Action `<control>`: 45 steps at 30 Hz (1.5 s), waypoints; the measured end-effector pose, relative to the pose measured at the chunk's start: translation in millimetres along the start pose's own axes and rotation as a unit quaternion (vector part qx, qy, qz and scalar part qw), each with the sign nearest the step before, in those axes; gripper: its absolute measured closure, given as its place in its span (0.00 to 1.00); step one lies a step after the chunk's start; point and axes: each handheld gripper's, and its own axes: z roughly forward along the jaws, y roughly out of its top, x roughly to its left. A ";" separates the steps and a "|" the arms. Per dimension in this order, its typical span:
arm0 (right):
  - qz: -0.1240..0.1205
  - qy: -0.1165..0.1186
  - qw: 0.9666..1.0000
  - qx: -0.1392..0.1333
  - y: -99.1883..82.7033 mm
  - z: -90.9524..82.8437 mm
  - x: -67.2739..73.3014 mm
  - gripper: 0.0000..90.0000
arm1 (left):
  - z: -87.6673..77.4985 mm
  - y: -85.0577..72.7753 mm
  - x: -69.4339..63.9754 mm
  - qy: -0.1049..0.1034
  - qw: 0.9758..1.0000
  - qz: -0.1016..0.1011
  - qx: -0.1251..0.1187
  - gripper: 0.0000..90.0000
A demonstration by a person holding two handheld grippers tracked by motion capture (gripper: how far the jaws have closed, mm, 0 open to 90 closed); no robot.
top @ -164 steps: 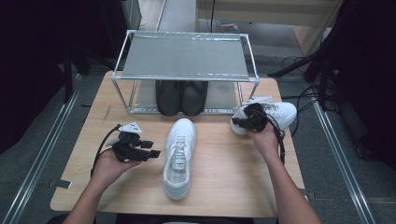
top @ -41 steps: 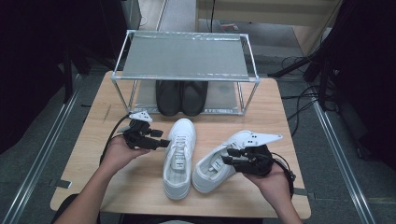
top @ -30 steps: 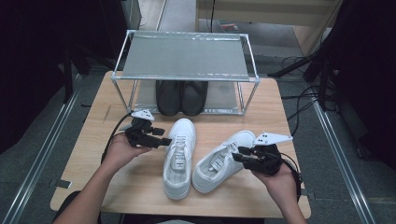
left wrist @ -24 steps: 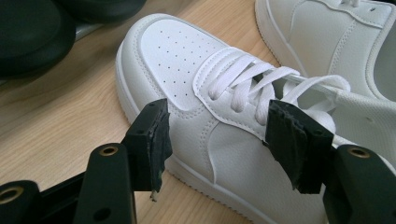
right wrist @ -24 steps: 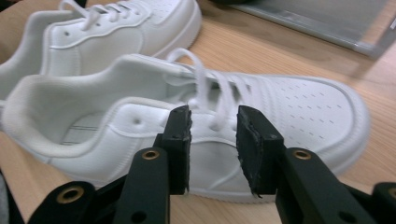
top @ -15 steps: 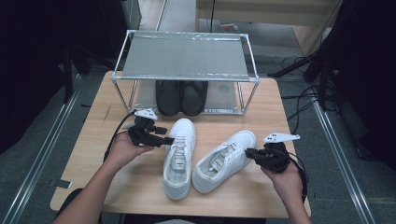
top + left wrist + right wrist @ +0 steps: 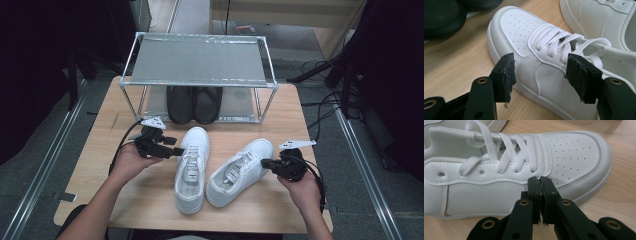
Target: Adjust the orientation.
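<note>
- The two white sneakers lie side by side in the middle of the table (image 7: 125,95), in front of the metal shoe rack (image 7: 200,60), where a pair of black shoes (image 7: 194,102) sits on the lower shelf.
- The left sneaker (image 7: 191,170) runs nearly straight, toe toward the rack and heel toward the person. The right sneaker (image 7: 239,172) is skewed: its toe points up and to the right, its heel sits close to the left sneaker's heel.
- The left gripper (image 7: 172,150) sits at the outer flank of the left sneaker near the laces, and it is plainly the nearer one to that shoe. In the left gripper view its jaws stand spread wide, one on each side of the shoe's side panel and lace area (image 7: 554,50), with no pad seen pressing on the leather.
- The right gripper (image 7: 266,163) sits at the outer flank of the right sneaker near the toe end. In the right gripper view its jaws are pressed together with nothing between them, having just been closing, and their tips are at or just short of the shoe's side wall (image 7: 499,192) below the lace eyelets; I cannot tell whether they touch.
- Judgement: to square up the skewed sneaker, the closed right jaws would push its toe end sideways toward the left sneaker, across its long axis, while the left gripper steadies the other shoe.
</note>
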 end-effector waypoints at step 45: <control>-0.043 0.004 0.999 0.004 42.8 43.1 16.4 1.00 | -33.8 -38.6 -0.5 0.044 0.998 -0.029 -0.017 0.44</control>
